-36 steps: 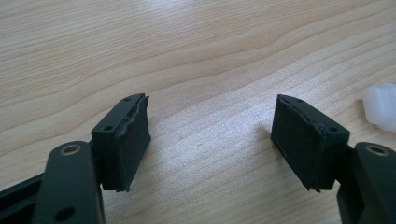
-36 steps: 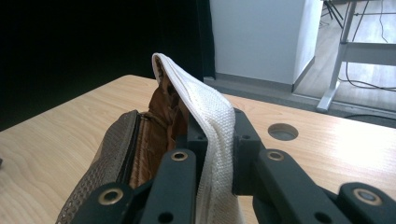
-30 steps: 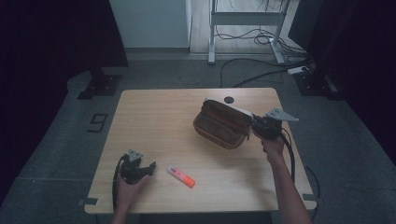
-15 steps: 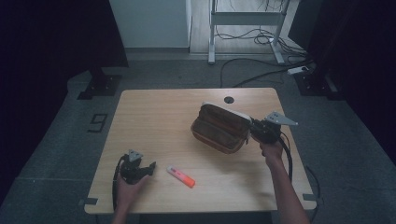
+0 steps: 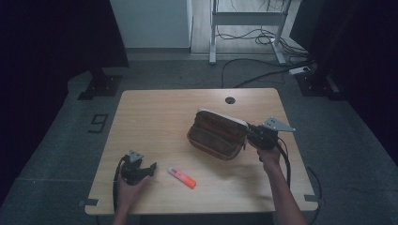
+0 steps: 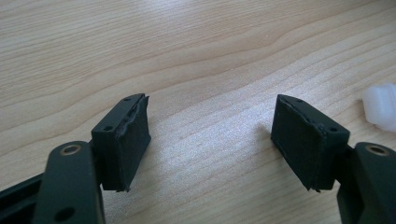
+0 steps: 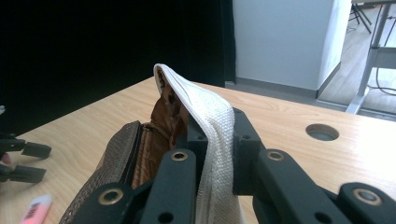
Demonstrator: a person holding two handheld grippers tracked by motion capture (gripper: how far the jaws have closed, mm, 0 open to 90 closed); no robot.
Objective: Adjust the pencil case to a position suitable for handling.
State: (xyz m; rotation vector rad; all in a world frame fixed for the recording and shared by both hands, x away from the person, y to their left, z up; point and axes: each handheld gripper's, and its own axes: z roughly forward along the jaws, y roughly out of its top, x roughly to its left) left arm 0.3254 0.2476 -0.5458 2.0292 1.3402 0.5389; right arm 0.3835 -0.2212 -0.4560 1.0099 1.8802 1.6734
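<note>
1. Two hand-held grippers are at work over the pale wooden table (image 5: 155, 117), and the right gripper (image 5: 249, 133) has the action: its black jaws are clamped together on the white woven edge (image 7: 212, 126) of the brown fabric pouch (image 5: 217, 135).
2. From the right gripper view, that white flap is pinched flat between the pads and rises ahead of them, with the pouch's brown lining open just to its left.
3. From the high view, the pouch lies on the table's right half, right in front of the right gripper and touching it, near the round cable hole (image 5: 229, 100).
4. Left gripper (image 5: 151, 168) sits low at the near left edge of the table, well apart from the pouch.
5. Its jaws stand wide apart with bare wood between them, nothing gripped.
6. A pink and white marker (image 5: 181, 176) lies just to the right of the left gripper; its white end (image 6: 380, 105) peeks in beside the jaw.
</note>
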